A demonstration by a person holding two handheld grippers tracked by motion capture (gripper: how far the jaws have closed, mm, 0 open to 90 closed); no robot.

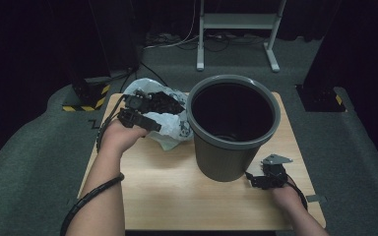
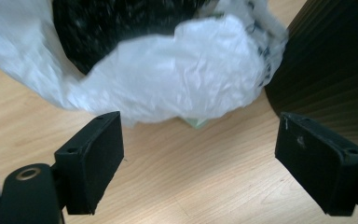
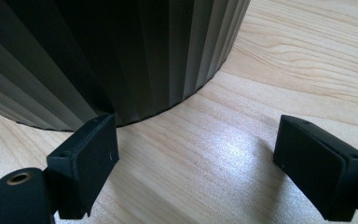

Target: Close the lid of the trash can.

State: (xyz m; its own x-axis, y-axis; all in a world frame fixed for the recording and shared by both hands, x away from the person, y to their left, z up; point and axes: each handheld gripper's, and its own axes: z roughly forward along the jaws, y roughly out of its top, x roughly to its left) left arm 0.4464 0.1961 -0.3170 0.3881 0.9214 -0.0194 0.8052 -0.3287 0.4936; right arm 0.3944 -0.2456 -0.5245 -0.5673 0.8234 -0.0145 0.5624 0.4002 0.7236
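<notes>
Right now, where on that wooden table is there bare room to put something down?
The near strip of the table, between the two forearms in front of the bin, is bare. The far left is crowded: the white plastic bag lies against the bin there.

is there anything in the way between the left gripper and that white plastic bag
Nothing visible. The left gripper stands open just short of the white plastic bag, with bare table between them. The bin sits off to one side.

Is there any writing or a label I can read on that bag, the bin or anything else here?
None can be read.
White plastic bag: dark print along its edge beside the bin, too blurred to read.
Grey bin: no writing seen.
Floor by the table: yellow-and-black warning stripes, a sign without words.
</notes>
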